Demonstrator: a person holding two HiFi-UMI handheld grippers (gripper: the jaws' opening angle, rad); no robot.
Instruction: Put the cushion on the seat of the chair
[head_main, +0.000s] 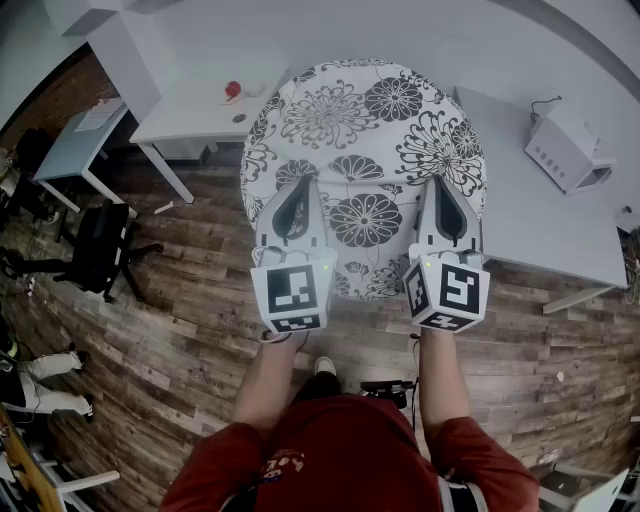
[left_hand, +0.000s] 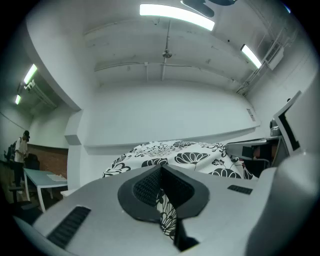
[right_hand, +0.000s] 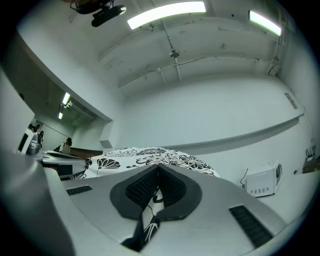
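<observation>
A round white cushion (head_main: 365, 150) with black flower print is held up in the air in front of me. My left gripper (head_main: 296, 192) is shut on its near left edge, and my right gripper (head_main: 444, 190) is shut on its near right edge. In the left gripper view the cushion (left_hand: 175, 152) rises beyond the jaws, with printed cloth pinched between the pads. The right gripper view shows the cushion (right_hand: 150, 155) the same way, cloth caught between its black ribbed pads. A black office chair (head_main: 100, 250) stands on the wood floor at the left.
White tables (head_main: 195, 105) stand behind the cushion at the left and another table (head_main: 560, 230) at the right, with a white box-shaped device (head_main: 562, 148) on it. A red object (head_main: 233, 90) lies on the left table. A person's legs (head_main: 35, 385) show at the far left.
</observation>
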